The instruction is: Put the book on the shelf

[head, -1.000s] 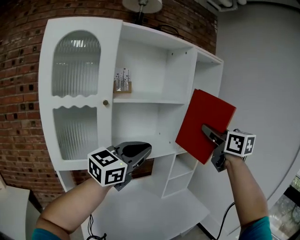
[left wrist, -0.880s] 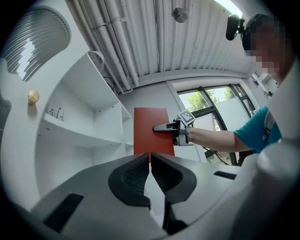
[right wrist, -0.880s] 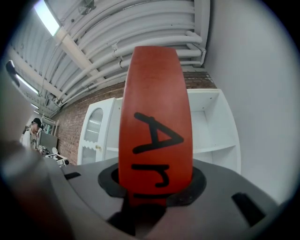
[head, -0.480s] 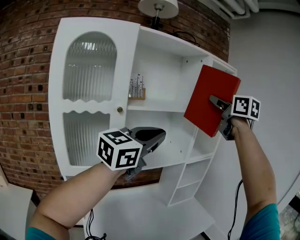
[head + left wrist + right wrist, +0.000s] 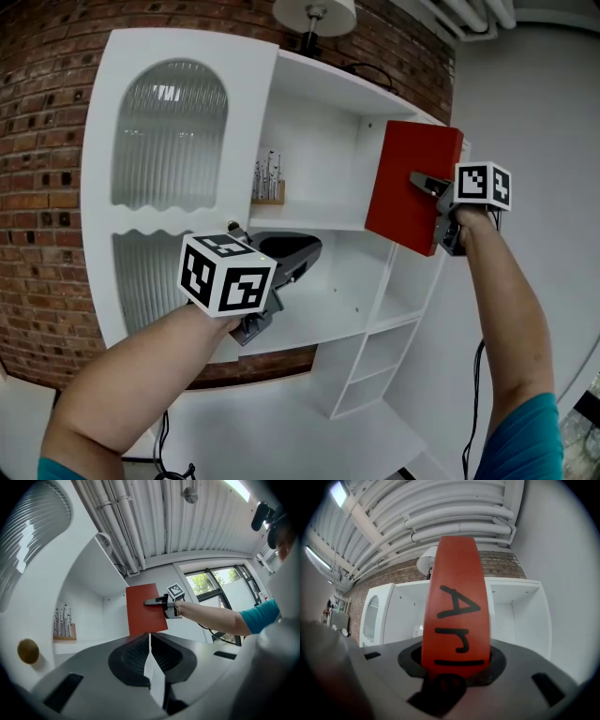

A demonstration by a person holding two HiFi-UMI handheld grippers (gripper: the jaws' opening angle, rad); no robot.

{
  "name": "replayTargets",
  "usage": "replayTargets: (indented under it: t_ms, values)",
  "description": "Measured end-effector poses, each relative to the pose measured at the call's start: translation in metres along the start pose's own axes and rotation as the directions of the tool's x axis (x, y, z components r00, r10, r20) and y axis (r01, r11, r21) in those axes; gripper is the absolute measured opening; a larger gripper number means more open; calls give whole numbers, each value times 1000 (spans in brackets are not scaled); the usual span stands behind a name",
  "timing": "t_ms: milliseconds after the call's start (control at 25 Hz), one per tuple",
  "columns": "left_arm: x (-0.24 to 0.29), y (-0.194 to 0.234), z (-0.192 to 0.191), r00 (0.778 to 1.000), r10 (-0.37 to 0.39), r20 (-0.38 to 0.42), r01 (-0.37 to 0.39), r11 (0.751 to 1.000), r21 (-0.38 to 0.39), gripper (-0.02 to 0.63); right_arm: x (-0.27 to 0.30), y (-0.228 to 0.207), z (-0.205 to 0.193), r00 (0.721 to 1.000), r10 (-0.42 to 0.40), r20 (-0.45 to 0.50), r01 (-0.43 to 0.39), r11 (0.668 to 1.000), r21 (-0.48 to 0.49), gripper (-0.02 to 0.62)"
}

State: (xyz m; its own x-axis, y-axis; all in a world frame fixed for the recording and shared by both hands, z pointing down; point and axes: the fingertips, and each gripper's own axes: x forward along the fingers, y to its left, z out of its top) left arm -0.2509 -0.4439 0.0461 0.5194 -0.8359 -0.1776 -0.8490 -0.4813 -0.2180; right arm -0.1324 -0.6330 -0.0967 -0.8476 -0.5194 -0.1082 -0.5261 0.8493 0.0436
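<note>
A red book (image 5: 410, 184) is held upright in the air, level with the upper right corner of the white shelf unit (image 5: 328, 141), in front of its narrow right column. My right gripper (image 5: 427, 184) is shut on its edge; black hand-drawn letters run along the red spine (image 5: 457, 620). In the left gripper view the same book (image 5: 144, 607) shows ahead with the right gripper (image 5: 157, 602) on it. My left gripper (image 5: 305, 251) is shut with nothing in it and hangs low before the middle shelf board.
The shelf unit has a ribbed-glass door (image 5: 169, 178) with a round knob (image 5: 28, 650) at the left. A small wooden holder of thin sticks (image 5: 269, 183) stands on the upper shelf. A lamp (image 5: 314, 17) sits on top. Brick wall behind, grey wall at right.
My right gripper has lifted the book from middle-shelf height up to the top right of the unit and turned it more upright. The left gripper stays low in front.
</note>
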Motion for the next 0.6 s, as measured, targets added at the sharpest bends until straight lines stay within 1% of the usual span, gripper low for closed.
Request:
replayTargets:
  t_ms: [80,240,440,600]
  values:
    - [0,2,3,1000,-4,5,4,1000,6,26,2,-1,6,1000,-4,6,4,1000,-1,173]
    - [3,6,5,1000,-9,8,9,1000,1,26,6,-2,17,999,-3,47,2,1000,13,172]
    - [9,11,5,1000,-8,-3,8,1000,-8,26,44,-7,2,1000,-29,7,29,999,23,172]
    - [16,10,6,1000,-14,-20,15,1000,6,26,74,-12,1,998,-53,-14,53,999,11,172]
